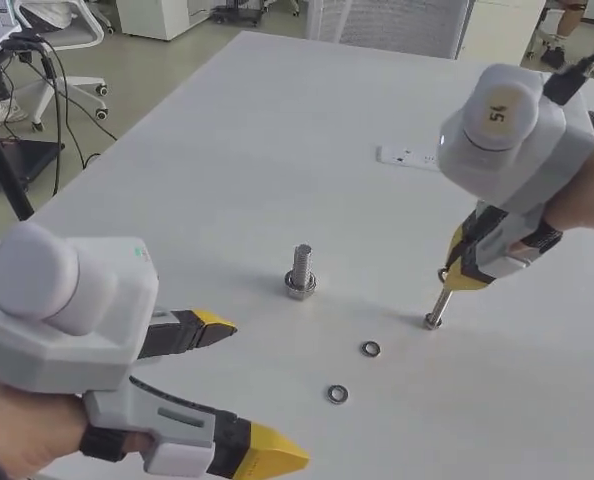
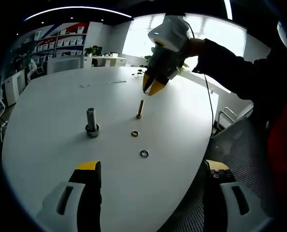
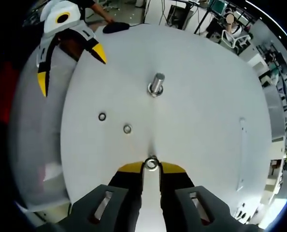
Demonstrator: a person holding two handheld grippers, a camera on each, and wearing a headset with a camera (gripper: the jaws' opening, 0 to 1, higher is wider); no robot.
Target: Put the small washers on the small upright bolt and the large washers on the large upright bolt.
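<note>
Right gripper (image 1: 445, 276): your jaws pinch a washer (image 3: 152, 164) above the small bolt (image 1: 438, 306).
Left gripper (image 1: 255, 392): jaws wide apart.
Counter (image 1: 277, 150): two loose washers (image 1: 371, 349) lie clear of the large bolt (image 1: 301, 272).

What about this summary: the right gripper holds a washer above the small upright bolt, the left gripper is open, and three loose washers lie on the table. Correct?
Not quite. The head view shows two loose washers on the table, not three. The rest stands: the right gripper holds a washer above the small upright bolt, and the left gripper is open.
</note>
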